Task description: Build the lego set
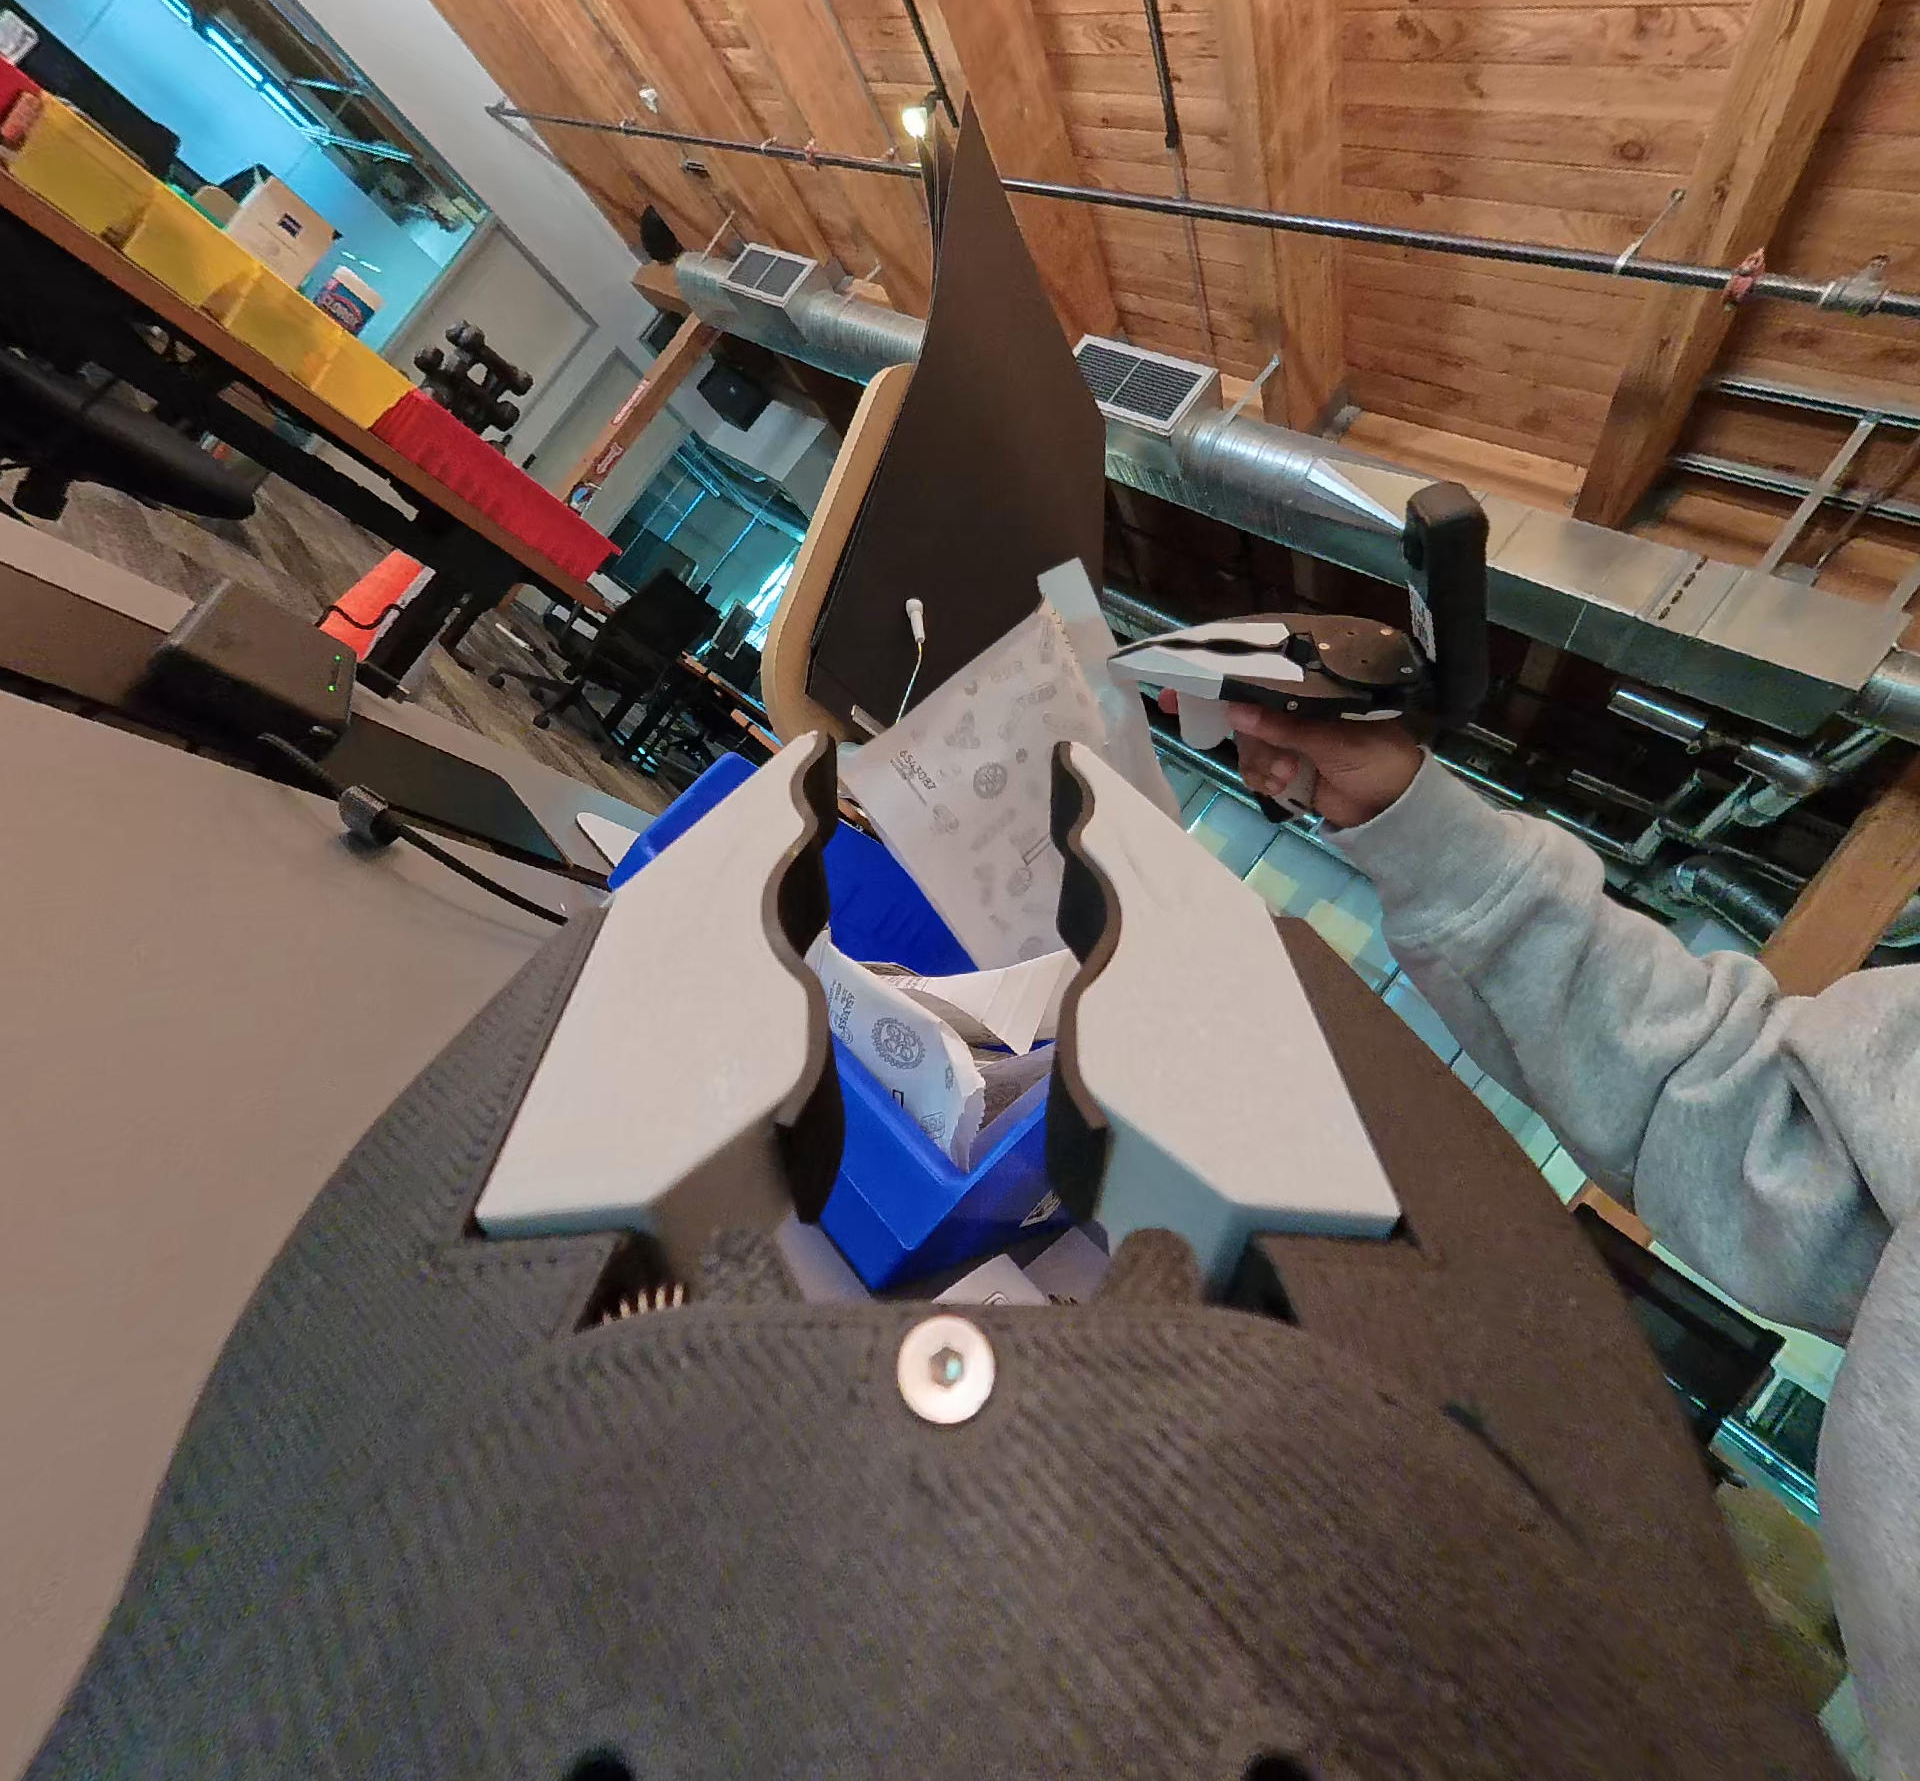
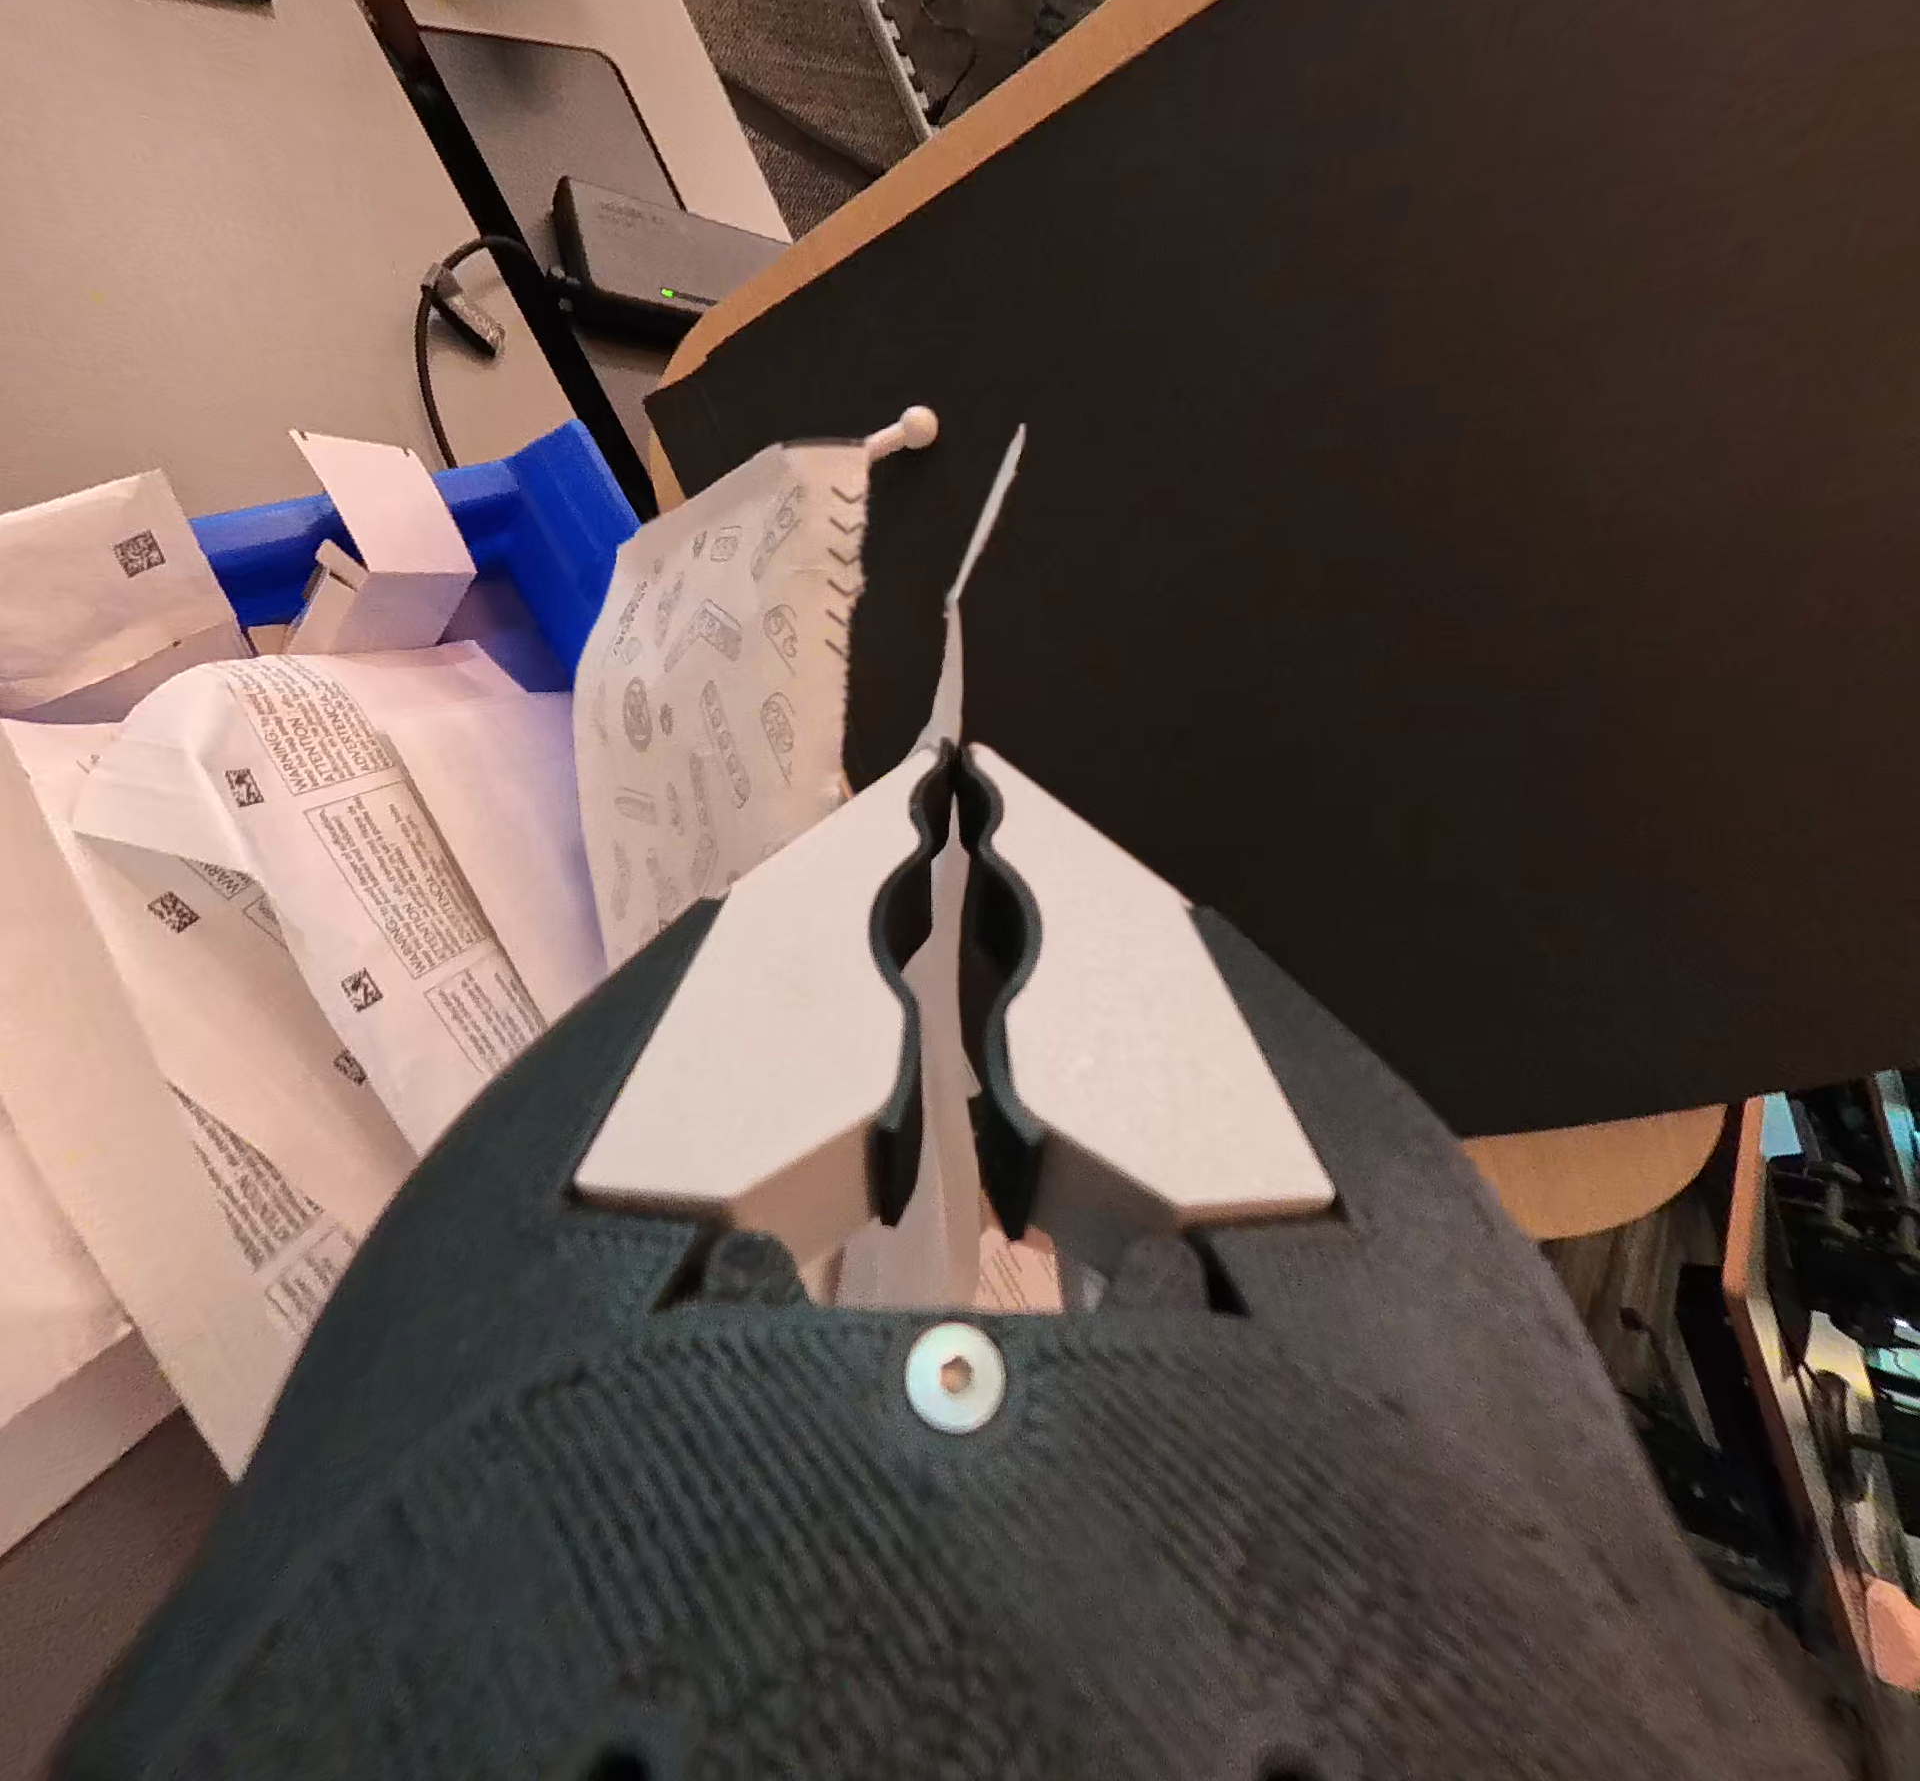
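Observation:
My right gripper (image 2: 951, 757) is shut on the torn edge of a white paper lego bag (image 2: 707, 692) printed with part drawings, and holds it up in the air. In the left wrist view that bag (image 1: 987, 775) hangs from the right gripper (image 1: 1127, 666) above a blue bin (image 1: 914, 1181). My left gripper (image 1: 945, 765) is open and empty, low in front of the bin, its fingers either side of the hanging bag in the picture. More white paper bags (image 1: 904, 1035) lie in the bin.
A black board on a wooden chair back (image 2: 1403, 505) stands behind the bin. Several white paper bags (image 2: 312, 848) and a small white box (image 2: 384, 588) sit by the blue bin (image 2: 540, 526). A dark power brick with cable (image 1: 249, 682) lies on the grey table (image 1: 187, 1004). The tips of one gripper are about 35 centimeters away from the tips of the other.

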`<state>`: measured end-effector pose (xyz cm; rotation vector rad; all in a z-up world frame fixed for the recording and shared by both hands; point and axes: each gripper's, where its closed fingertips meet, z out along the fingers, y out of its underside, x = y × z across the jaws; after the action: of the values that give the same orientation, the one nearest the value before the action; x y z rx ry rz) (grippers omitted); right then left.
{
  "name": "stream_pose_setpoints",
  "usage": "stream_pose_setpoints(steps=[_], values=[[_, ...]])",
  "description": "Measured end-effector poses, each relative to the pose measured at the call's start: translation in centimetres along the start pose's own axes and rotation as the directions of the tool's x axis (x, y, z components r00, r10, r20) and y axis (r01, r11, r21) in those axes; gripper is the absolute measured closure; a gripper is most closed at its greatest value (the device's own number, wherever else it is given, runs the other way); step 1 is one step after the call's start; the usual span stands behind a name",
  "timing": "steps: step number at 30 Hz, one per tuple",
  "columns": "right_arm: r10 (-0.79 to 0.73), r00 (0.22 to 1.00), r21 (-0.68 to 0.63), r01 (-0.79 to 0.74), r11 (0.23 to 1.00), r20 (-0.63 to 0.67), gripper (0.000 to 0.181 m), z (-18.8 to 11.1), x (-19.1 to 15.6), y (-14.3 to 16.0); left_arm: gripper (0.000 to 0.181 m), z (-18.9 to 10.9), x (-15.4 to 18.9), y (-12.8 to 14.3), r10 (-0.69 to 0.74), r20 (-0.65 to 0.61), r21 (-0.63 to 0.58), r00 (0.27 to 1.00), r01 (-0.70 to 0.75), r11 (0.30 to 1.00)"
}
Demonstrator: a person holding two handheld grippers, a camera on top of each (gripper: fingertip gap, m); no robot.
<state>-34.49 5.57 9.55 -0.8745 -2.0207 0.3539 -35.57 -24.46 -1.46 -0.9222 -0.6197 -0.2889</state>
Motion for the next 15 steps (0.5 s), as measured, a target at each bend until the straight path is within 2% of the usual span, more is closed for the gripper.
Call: stream_pose_setpoints(steps=[4,8,12,14,15], values=[[-0.011,1.000,0.065,0.012,0.998,-0.008,0.181,0.7,-0.9,-1.2,0.142,0.0,0.0,0.0,0.000,0.000,0.000,1.000,0.000,1.000],[-0.113,0.993,0.006,0.112,0.994,0.034,0.179,2.6,-3.5,-0.2,0.142,0.0,0.0,-0.1,-0.003,0.000,0.002,1.000,0.003,1.000],[-0.129,0.991,-0.058,0.131,0.990,0.038,0.170,4.1,-5.2,1.5,0.142,0.0,0.0,0.1,0.001,0.002,-0.005,1.000,-0.001,1.000],[-0.138,0.990,-0.066,0.137,0.988,-0.008,0.149,4.4,-5.2,1.7,0.142,0.0,0.0,0.1,0.003,0.004,-0.006,1.000,-0.003,1.000],[-0.146,0.989,-0.066,0.144,0.987,-0.016,0.144,4.3,-5.4,1.7,0.142,0.0,-0.1,0.1,0.003,0.005,-0.006,1.000,-0.003,1.000]])
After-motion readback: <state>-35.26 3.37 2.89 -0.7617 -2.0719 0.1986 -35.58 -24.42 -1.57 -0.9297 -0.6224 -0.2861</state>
